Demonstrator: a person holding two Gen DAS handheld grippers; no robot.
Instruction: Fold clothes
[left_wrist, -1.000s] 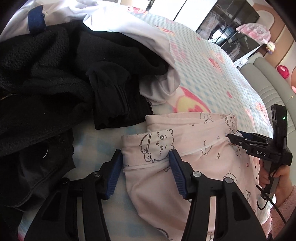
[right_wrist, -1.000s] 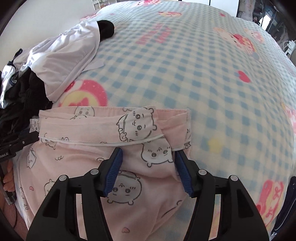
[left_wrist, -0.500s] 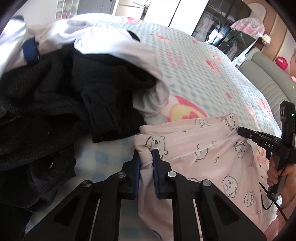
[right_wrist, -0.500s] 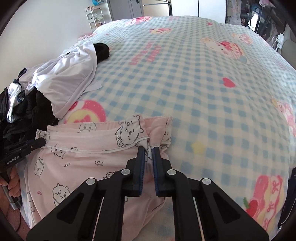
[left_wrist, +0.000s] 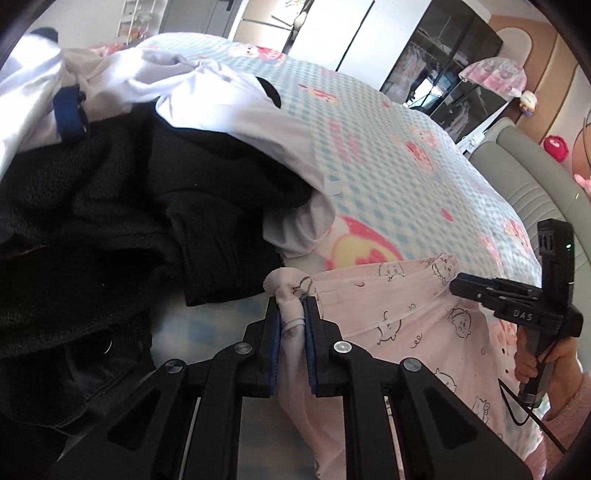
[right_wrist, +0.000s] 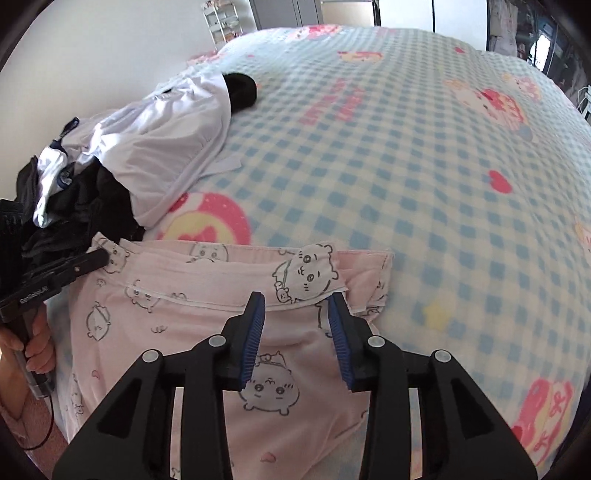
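One corner of the pink cartoon-print cotton garment (left_wrist: 399, 310) is pinched by the left gripper (left_wrist: 291, 325); the right gripper (right_wrist: 295, 314) is opening, cloth between unpressed; folding is barely begun.

A home bedroom: a bed (right_wrist: 406, 155) with a cartoon-print checked blanket, heaped clothes (left_wrist: 110, 221), a glass-fronted wardrobe (left_wrist: 443, 74) and a padded headboard (left_wrist: 524, 177) were visible.
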